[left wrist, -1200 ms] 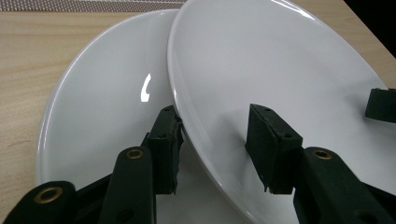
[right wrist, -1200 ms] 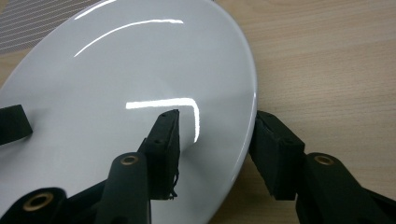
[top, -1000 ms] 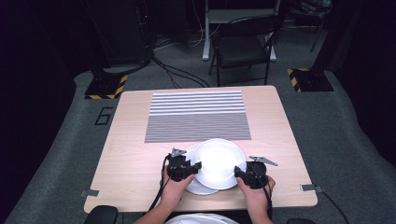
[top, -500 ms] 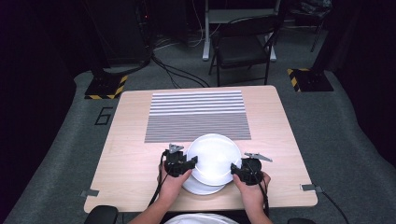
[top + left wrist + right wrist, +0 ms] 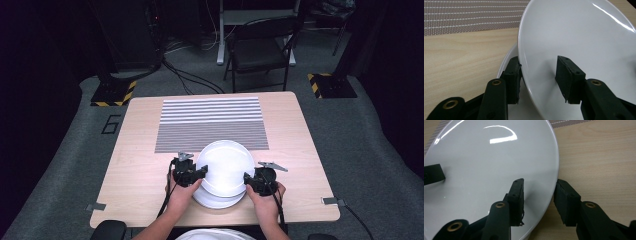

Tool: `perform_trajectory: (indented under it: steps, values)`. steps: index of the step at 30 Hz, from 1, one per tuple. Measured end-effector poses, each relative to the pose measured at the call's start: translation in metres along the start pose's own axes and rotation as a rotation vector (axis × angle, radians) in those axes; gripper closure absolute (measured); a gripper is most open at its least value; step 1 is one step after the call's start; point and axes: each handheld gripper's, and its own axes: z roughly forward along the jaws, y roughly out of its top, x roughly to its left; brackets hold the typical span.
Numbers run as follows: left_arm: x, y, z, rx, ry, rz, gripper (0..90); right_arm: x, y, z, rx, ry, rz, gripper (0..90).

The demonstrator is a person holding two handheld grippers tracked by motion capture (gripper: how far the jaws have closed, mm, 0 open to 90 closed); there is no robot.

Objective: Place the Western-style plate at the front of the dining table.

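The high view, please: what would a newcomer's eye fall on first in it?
First, the white plate near the table's front edge, held by its rim on both sides by the left gripper and right gripper, whose jaws have just been closing on the rim. It sits above another plate. Behind lies a striped mat.

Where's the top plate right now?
In the high view the top plate sits near the table's front edge, between the left gripper and right gripper, above a lower plate.
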Motion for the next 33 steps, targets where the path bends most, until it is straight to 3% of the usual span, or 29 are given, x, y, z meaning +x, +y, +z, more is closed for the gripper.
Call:
perform_trajectory:
  steps: [21,33]
  values:
    - [0.011,0.005,-0.001,0.037,-0.03,0.023,58.1,0.003,0.007,0.0,-0.033,0.017,-0.004,64.2]
    - [0.014,0.018,-0.005,0.002,-0.038,0.008,57.3,0.007,0.018,0.002,-0.054,0.018,0.0,63.7]
